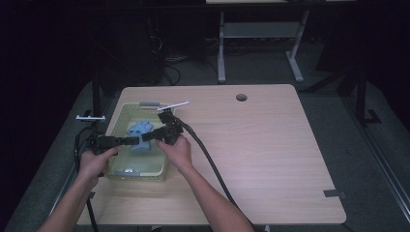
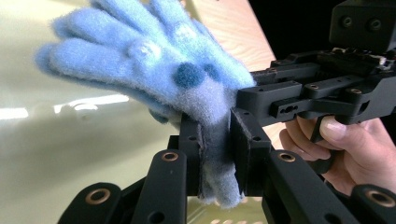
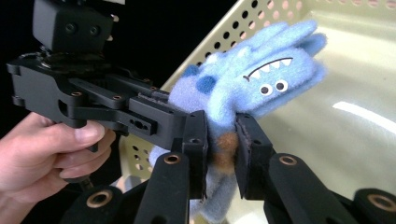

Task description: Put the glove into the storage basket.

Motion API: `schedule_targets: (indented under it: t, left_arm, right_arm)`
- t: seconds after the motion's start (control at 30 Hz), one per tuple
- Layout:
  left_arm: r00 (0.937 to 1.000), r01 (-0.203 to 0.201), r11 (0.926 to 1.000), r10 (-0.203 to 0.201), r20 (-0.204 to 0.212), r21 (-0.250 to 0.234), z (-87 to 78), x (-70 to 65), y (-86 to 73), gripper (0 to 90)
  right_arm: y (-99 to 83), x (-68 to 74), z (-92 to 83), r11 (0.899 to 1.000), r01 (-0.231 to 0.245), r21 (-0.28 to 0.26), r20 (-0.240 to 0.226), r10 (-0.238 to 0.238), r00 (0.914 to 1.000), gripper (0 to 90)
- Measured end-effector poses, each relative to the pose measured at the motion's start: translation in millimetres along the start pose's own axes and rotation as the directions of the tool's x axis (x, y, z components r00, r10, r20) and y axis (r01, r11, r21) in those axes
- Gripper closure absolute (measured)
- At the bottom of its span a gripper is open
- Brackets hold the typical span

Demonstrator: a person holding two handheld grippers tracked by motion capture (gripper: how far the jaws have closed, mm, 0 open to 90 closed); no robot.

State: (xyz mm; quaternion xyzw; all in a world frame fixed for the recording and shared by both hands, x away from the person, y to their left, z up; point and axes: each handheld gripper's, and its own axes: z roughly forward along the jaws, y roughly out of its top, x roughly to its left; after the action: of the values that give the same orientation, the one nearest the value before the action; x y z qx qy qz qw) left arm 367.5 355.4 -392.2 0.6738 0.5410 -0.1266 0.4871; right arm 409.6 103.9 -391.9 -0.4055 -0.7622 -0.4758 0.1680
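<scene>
Over the basket [image 1: 116,126] at the surface's [image 1: 270,154] left edge, both tongs are pinching one blue glove [image 1: 140,131]. From the high view, the left tongs [image 1: 138,140] are reaching in from the left edge and the right tongs [image 1: 146,137] from the right, their tips meeting at the glove, which is hanging just above the basket floor.

Closer in, the left gripper view is showing the left tongs [image 2: 215,140] pressing on the glove's [image 2: 154,60] cuff, with the right tongs [image 2: 243,100] biting in just beside them; dark blue spots are dotting this side of the glove. From the right gripper view, the right tongs [image 3: 220,140] are clamping the glove [image 3: 252,79] low down next to the left tongs [image 3: 175,107], and this side is showing a stitched face with eyes and teeth, plus a brown patch between the pads. The basket's [image 3: 243,28] perforated wall is rising behind.

Light wood is covering the surface, which is carrying a round cable hole [image 1: 241,97] near its far edge. Dark floor and a white table frame [image 1: 261,38] are lying beyond.

The glove's long axis is running from the cuff in the tongs toward the far edge, fingers pointing away.
</scene>
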Motion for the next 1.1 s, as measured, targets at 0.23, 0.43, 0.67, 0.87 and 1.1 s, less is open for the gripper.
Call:
schedule_targets:
  t: [0.23,0.43,0.67,0.87,1.1]
  left_arm:
    - [0.9985,-0.019,0.9975,0.022,-0.049,0.068,4.4,8.5,-1.9,75.2]
    - [0.9964,-0.012,0.9965,0.019,-0.082,0.082,6.6,11.7,-4.0,75.2]
    - [0.9924,-0.020,0.9943,0.032,-0.119,0.105,9.4,12.0,-4.1,75.2]
    - [0.9675,-0.033,0.9797,0.081,-0.240,0.198,24.0,7.4,-2.0,75.3]
    - [0.9243,-0.022,0.9578,0.129,-0.359,0.287,42.3,1.2,0.9,74.5]
  right_arm:
    - [-5.2,-4.7,14.4,0.999,-0.005,0.049,0.030,0.003,0.9995,75.2]
    - [-6.9,-6.4,20.3,0.998,-0.001,0.065,0.046,-0.002,0.9990,74.7]
    - [-6.8,-5.9,20.1,0.997,0.016,0.073,0.087,-0.022,0.9960,74.0]
    - [-3.8,-6.2,5.7,0.998,0.032,0.056,0.130,-0.039,0.9908,73.4]
    - [-3.4,-3.9,-4.1,0.998,0.040,0.043,0.120,-0.045,0.9918,73.0]
